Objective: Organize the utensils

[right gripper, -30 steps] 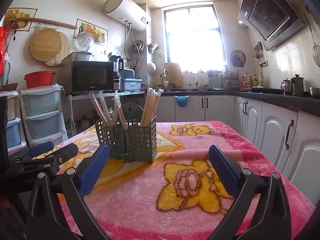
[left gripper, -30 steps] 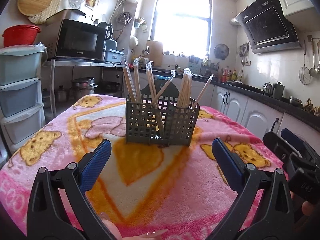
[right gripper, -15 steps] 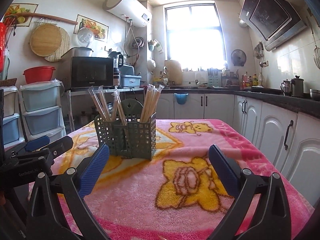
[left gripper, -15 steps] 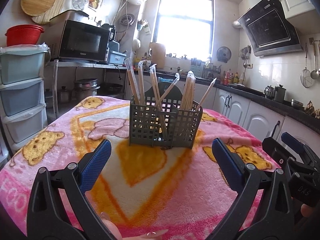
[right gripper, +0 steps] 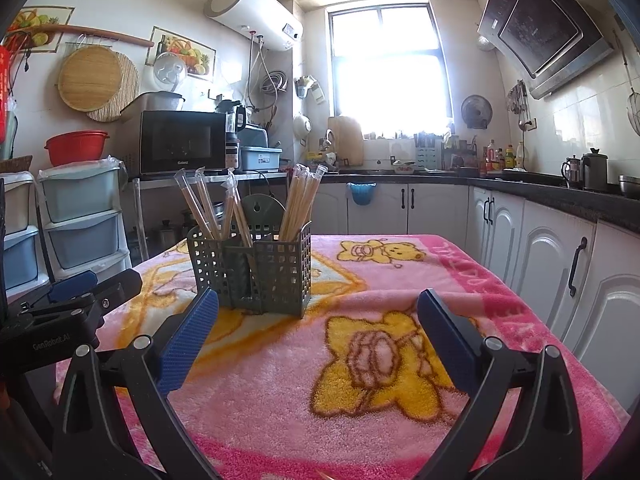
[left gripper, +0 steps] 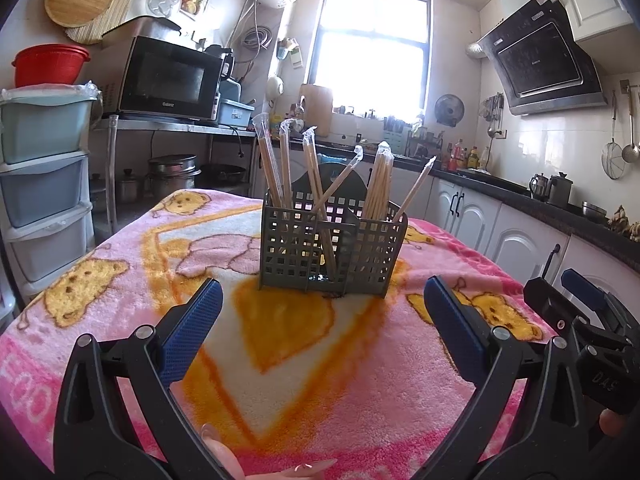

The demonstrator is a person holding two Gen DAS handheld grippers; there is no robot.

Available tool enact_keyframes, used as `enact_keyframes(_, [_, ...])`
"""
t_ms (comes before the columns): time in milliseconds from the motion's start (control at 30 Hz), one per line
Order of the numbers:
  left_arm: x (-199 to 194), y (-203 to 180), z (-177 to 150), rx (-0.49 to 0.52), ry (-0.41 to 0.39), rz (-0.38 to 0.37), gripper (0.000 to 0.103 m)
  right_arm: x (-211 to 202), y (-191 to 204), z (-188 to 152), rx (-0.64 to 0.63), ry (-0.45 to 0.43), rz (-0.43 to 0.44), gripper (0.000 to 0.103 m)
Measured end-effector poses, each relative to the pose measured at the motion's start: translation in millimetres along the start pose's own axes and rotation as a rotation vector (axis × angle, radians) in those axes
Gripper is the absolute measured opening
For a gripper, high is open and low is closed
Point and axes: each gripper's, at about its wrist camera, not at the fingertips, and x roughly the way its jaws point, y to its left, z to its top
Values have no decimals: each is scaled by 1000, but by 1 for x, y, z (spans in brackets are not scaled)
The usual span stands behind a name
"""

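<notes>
A grey perforated utensil caddy (left gripper: 333, 246) is standing upright on a pink cartoon-print blanket (left gripper: 120, 272) that is covering the table, roughly at the table's middle and ahead of both grippers. The caddy is divided into compartments and is holding plastic-wrapped chopsticks (left gripper: 272, 172): several sleeves are leaning at differing angles in the left compartments, while a tighter bundle (left gripper: 379, 180) is standing in the right one, with one further sleeve tilting outward at the far right edge. The left gripper (left gripper: 320, 320) is hovering low over the blanket with its blue-padded fingers spread wide and nothing between them; it is sitting short of the caddy and not touching it. The right gripper (right gripper: 316, 326) is likewise sitting with its jaws spread wide and empty, pointing across the blanket with the caddy lying ahead and to its left, apart from it. Each gripper is showing at the edge of the other's view. Fingertips (left gripper: 308, 470) of the person's hand are showing at the bottom edge of the left wrist view. A microwave (right gripper: 182, 142) is standing on a shelf behind the table, beside stacked plastic drawers (right gripper: 82, 220).
</notes>
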Motion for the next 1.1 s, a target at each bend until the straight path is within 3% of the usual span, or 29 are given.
enact_keyframes(1100, [0,0,-1,9,3,5,93,0,-1,-1,-1,8,-4,97])
